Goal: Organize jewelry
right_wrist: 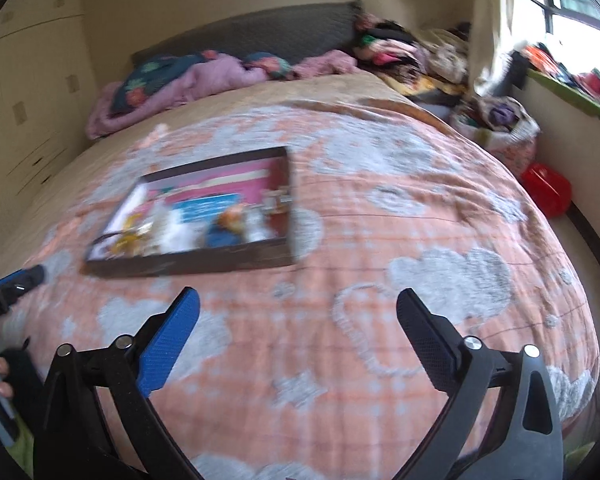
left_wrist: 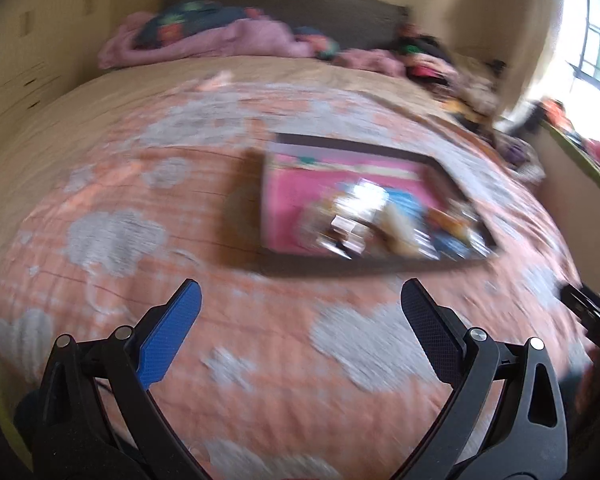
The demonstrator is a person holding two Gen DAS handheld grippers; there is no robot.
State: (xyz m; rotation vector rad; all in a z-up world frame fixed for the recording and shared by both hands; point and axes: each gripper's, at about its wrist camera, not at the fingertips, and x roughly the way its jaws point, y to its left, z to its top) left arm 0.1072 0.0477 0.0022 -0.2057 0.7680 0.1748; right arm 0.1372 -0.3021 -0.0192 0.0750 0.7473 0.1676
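1. The tray (left_wrist: 380, 208) lies flat on the bedspread (left_wrist: 260, 360), roughly mid-bed, a shallow dark-rimmed rectangle with a pink lining. The jewelry pieces (left_wrist: 384, 220) sit heaped in its near half; blur keeps me from telling one piece from another.

2. In the right wrist view the same tray (right_wrist: 192, 264) has its long side running left to right, with the heap (right_wrist: 192, 228) spread along the near wall.

3. From the left gripper (left_wrist: 300, 300) the tray lies ahead and slightly to the right, its near rim not far beyond the fingertips, with bare bedspread between. Its fingers stand spread wide with nothing between them.

4. From the right gripper (right_wrist: 298, 308) the tray lies ahead and clearly off to the left, so this one would have to swing left to reach it. Its fingers are also spread wide and empty.

5. My judgement: the left gripper is better lined up, since the heap sits almost straight beyond it. Neither touches the tray.

6. The tip of the left gripper (right_wrist: 16, 280) shows at the left edge of the right wrist view, near the tray's near-left corner; the right one (left_wrist: 592, 312) shows dark at the right edge of the left wrist view.

7. Further out, rumpled bedding (right_wrist: 188, 76) lies by the headboard and a red box (right_wrist: 548, 188) sits beside the bed.
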